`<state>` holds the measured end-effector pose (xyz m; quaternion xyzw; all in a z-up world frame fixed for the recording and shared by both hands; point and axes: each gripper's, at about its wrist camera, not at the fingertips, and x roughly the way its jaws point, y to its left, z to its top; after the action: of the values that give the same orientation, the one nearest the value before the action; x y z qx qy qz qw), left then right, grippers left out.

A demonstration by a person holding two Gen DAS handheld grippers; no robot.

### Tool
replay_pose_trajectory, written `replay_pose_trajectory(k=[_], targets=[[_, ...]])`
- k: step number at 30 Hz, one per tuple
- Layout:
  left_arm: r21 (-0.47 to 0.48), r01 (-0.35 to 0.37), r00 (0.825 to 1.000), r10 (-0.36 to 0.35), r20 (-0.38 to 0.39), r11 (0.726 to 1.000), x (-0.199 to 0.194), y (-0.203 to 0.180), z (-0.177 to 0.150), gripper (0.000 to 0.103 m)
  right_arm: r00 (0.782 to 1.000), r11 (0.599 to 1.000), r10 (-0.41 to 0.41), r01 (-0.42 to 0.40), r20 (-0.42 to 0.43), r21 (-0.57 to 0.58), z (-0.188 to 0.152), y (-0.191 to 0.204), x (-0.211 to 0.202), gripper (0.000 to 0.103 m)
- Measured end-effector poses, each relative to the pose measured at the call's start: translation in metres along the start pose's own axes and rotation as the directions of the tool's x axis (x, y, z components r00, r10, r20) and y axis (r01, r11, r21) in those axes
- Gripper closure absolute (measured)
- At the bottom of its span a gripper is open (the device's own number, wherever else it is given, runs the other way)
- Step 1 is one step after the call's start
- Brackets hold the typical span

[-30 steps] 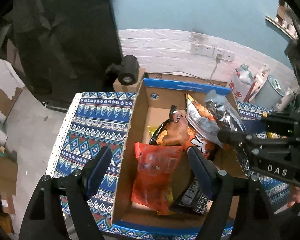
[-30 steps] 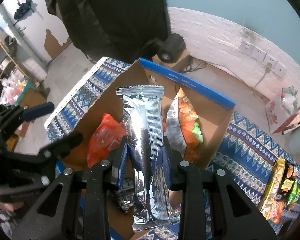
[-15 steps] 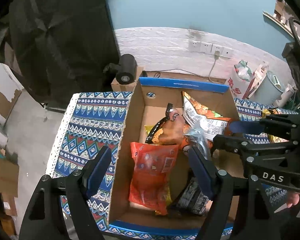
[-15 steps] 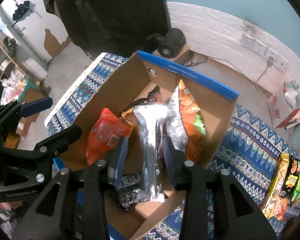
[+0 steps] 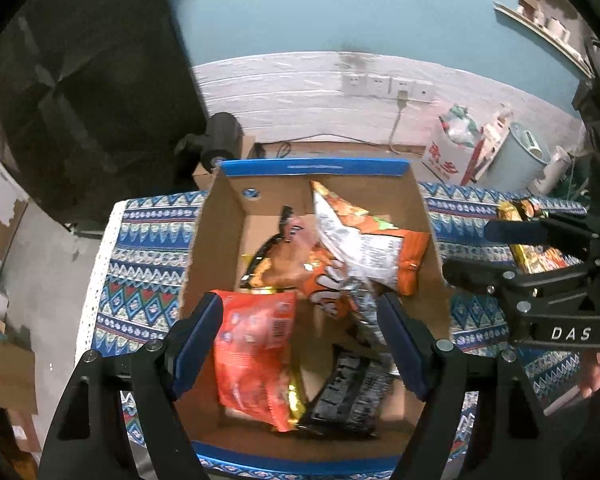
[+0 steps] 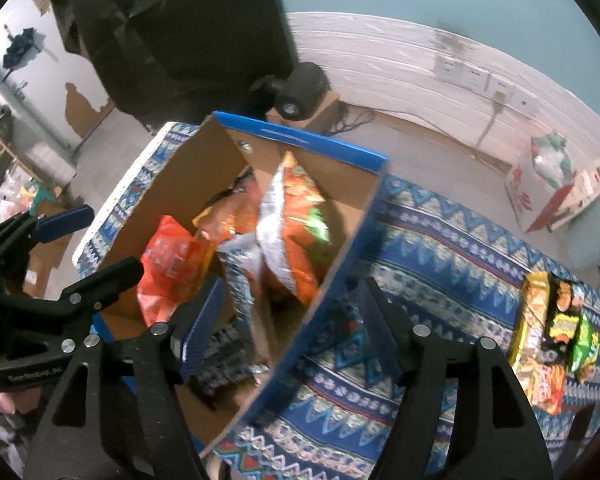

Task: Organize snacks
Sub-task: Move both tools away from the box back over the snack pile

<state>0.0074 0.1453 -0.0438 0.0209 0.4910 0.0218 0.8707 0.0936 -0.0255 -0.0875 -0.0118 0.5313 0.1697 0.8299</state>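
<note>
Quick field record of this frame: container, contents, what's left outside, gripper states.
container: cardboard box with blue rim, on patterned tablecloth
contents: red-orange snack bag, orange chip bag, silver packet, black packet
outside: yellow snack packs on the cloth, right of the box
left gripper: open, empty, over the box
right gripper: jaws opening, nothing between them, straddling the box's right wall

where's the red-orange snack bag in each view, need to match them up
Left wrist view: the red-orange snack bag lies low and centre-left, in the near left part of the cardboard box.
Right wrist view: the same bag shows left of centre, against the box's left inner wall.
Shared landmark: the box's blue far rim, seen in the right wrist view at.
</note>
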Motion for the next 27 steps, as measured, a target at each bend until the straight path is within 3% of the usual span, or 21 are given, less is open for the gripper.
replay_pose_trajectory(k=[20,27], targets=[[0.179,0.045,0.998,-0.037,-0.045,0.983,0.009,-0.101,0.0,0.022,0.995,0.983,-0.099,0.096,0.009,0.159,-0.056,-0.101,-0.042,0.03],[0.221,0.047,0.997,-0.033,-0.066,0.974,0.021,-0.136,0.003,0.022,0.985,0.966,-0.174,0.168,0.01,0.195,-0.078,-0.137,-0.058,0.03]])
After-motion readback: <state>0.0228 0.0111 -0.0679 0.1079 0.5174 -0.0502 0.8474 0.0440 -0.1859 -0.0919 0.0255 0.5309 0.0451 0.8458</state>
